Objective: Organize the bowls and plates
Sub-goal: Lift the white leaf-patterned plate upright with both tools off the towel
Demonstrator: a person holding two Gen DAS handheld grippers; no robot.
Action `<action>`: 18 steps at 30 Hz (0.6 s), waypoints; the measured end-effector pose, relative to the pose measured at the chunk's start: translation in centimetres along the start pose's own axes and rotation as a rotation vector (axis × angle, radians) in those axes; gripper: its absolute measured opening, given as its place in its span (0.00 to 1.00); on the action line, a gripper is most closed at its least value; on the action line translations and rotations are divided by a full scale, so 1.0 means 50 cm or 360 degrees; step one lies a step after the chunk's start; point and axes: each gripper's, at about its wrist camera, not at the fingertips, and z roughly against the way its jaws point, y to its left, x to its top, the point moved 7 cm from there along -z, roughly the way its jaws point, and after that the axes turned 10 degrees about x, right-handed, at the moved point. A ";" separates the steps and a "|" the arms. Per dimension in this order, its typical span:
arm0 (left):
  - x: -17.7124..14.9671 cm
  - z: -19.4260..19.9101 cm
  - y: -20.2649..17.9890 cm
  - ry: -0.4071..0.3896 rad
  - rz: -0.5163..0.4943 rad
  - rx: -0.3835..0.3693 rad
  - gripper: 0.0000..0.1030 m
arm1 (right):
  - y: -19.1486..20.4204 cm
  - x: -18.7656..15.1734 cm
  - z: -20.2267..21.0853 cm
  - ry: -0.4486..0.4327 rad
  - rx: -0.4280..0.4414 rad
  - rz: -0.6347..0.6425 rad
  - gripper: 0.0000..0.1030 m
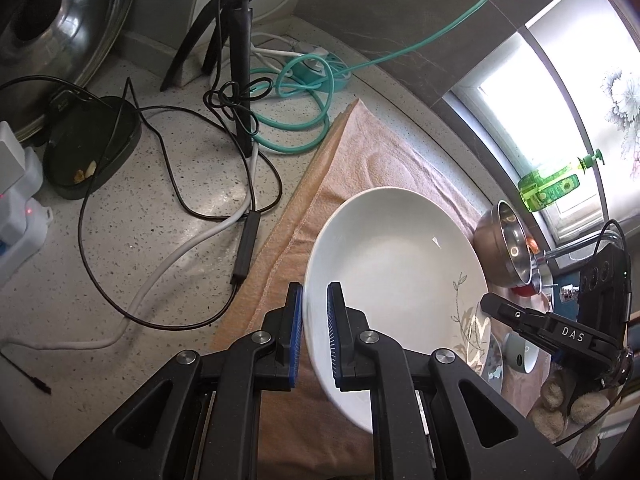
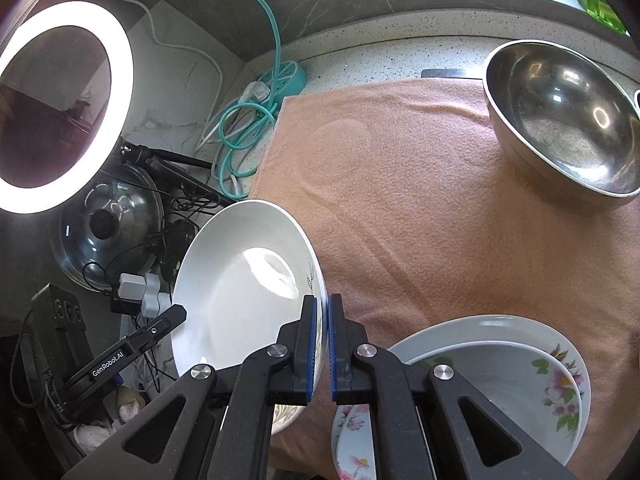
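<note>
A white deep plate with a leaf pattern is held tilted above the peach towel. My left gripper is shut on its left rim. My right gripper is shut on its opposite rim; the plate fills the lower left of the right wrist view. The right gripper also shows in the left wrist view, and the left gripper shows in the right wrist view. A floral bowl sits on floral plates at the lower right. A steel bowl stands on the towel at the far right.
Black and white cables, a teal hose and a tripod lie on the speckled counter left of the towel. A pot lid and ring light stand at the left. A green bottle sits on the window sill.
</note>
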 end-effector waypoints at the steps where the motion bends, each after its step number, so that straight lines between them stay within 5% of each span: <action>1: -0.001 0.002 -0.006 0.0000 -0.0006 -0.0008 0.10 | -0.001 -0.001 0.007 -0.0009 0.0003 -0.0002 0.05; 18: -0.046 0.017 -0.126 0.0017 -0.0180 -0.0100 0.10 | -0.062 -0.039 0.136 -0.0152 -0.0014 -0.0097 0.05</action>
